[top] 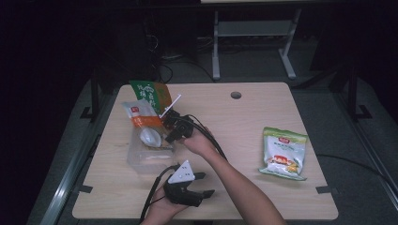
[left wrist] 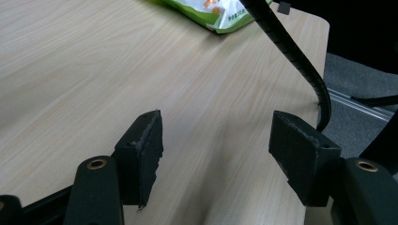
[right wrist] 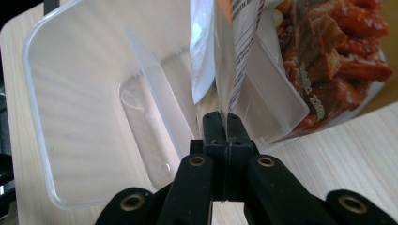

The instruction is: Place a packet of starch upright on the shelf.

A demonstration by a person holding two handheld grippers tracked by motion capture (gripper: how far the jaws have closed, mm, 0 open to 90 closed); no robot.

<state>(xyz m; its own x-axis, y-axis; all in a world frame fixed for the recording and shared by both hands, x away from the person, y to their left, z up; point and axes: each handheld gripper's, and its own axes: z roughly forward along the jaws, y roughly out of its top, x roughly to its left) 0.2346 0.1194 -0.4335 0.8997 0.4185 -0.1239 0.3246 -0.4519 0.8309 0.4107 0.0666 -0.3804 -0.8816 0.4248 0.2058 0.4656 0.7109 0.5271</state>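
A white and orange snack bag (top: 141, 119) stands in a clear plastic container (top: 151, 159) at the table's left. My right gripper (top: 167, 121) reaches in from the right and is shut on that bag's edge. In the right gripper view the jaws (right wrist: 226, 129) pinch the thin seam of the bag (right wrist: 234, 47) just above the clear container (right wrist: 84, 93). My left gripper (top: 206, 183) rests near the front edge with its jaws apart. In the left gripper view it (left wrist: 216, 150) holds nothing, with bare wood between the pads.
A green packet (top: 152, 95) lies behind the container. A packet printed with red-brown food (right wrist: 338, 51) sits beside the container wall. A green and white snack bag (top: 284, 152) lies at the right, its corner (left wrist: 211, 11) beyond a black cable (left wrist: 300, 61). A round hole (top: 236, 95) is at the back.
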